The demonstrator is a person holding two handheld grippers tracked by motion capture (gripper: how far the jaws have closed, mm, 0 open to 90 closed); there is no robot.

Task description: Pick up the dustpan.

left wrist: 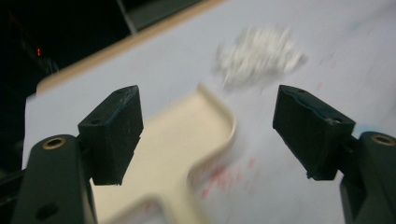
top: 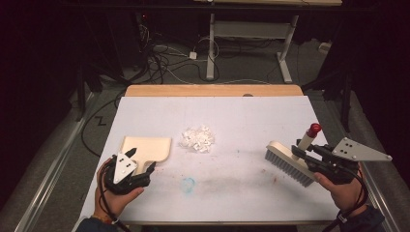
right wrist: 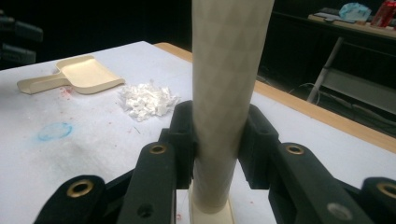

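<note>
Sweep-up, early stage. Right hand-held gripper (top: 302,153): jaws pressed onto the cream handle of the brush (top: 290,164), red cap at the handle's tip; handle seen upright between the jaws in the right gripper view (right wrist: 224,93). Brush lifted or resting at the right side of the counter (top: 251,111), bristles down, well apart from the debris.

Left hand-held gripper (top: 145,171): jaws spread, straddling the handle end of the cream dustpan (top: 147,147); no pinch yet. Same in the left gripper view, pan (left wrist: 187,144) between the open jaws, not gripped. Pan flat on the counter, left of centre, mouth toward the far side.

Pile of white scraps (top: 197,138) intact at mid-counter, just right of the pan, untouched; also seen at (right wrist: 147,100) and, blurred, at (left wrist: 259,56). Nothing in the pan.

Judged done: brush secured. Judged left: closing on pan handle, setting pan beside pile, sweeping scraps in. Blue and red stains on counter, unrelated.
</note>
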